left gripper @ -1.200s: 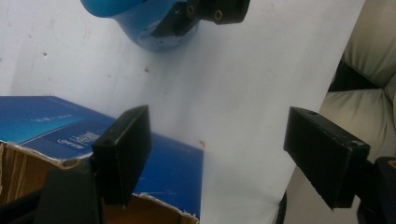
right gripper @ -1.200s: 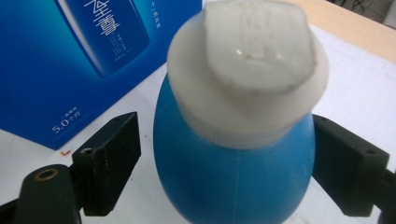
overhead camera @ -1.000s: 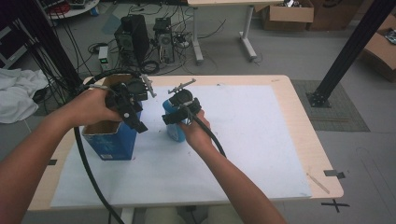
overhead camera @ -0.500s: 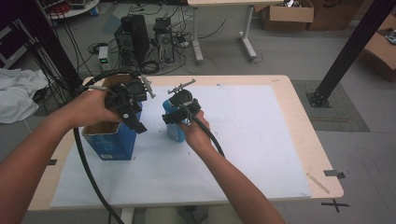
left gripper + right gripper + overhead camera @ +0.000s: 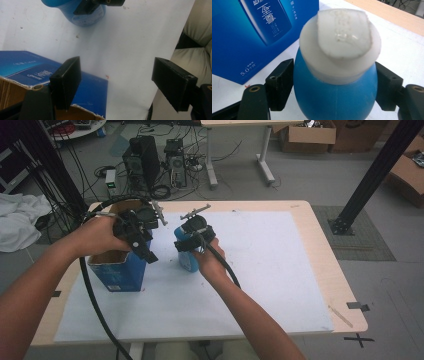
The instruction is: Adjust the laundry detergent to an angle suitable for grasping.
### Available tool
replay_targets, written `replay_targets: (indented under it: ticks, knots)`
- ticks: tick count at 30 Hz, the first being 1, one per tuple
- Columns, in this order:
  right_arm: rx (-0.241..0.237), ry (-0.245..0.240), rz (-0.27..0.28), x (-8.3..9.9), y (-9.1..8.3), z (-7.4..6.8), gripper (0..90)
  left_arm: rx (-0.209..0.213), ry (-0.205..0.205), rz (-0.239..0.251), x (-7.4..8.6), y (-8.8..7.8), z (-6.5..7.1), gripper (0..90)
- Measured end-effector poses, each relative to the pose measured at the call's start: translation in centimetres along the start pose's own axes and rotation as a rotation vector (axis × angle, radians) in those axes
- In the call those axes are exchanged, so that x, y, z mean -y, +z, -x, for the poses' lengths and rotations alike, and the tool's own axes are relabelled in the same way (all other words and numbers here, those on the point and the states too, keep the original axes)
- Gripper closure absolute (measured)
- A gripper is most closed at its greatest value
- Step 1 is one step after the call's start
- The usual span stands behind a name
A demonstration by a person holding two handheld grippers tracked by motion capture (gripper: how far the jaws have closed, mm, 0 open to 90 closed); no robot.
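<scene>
Right tool (image 5: 334, 87): jaws have just been closing, now clamped on blue bottle (image 5: 337, 97) standing on table (image 5: 300, 220) beside open box (image 5: 117, 272), likely for boxing; left tool (image 5: 123, 85) gapes empty over box.

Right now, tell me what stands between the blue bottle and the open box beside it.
Nothing visible on the paper between the blue bottle and the open box. The left tongs hang open over the box's near edge, so they crowd its mouth.

The high view looks forward and down on the whole worktop (image 5: 300, 270); each gripper view sits close, looking along its own fingers; all three share the blue bottle (image 5: 332, 100) and blue box (image 5: 37, 70).
</scene>
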State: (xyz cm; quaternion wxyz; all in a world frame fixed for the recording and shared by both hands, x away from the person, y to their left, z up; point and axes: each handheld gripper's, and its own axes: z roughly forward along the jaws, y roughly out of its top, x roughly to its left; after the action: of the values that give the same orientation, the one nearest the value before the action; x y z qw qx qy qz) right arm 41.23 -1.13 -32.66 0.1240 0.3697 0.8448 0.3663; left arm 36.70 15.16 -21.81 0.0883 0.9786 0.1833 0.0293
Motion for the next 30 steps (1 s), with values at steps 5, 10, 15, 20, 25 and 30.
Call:
replay_targets:
  ticks: [5,10,15,20,25,30]
  knots:
    - [0.0,0.0,0.002,0.0,0.01,0.04,29.1,0.0,-0.001,0.0,0.02,0.01,-0.02,24.5]
    - [0.003,0.0,0.007,-0.02,0.0,0.06,32.7,0.001,0.0,-0.002,0.0,0.11,-0.05,24.5]
    - [0.005,-0.002,0.012,-0.04,-0.05,0.1,35.3,0.002,0.0,-0.002,-0.03,0.16,-0.05,24.5]
    - [0.002,-0.005,0.018,-0.08,-0.05,0.09,37.8,0.001,0.001,-0.002,0.02,0.19,-0.12,24.6]
    - [0.006,-0.007,0.021,-0.07,-0.06,0.06,38.1,0.005,-0.001,-0.001,0.04,0.25,-0.09,24.7]
    - [0.007,-0.009,0.026,-0.04,-0.06,0.04,38.4,0.004,-0.003,-0.001,0.05,0.25,-0.1,24.8]
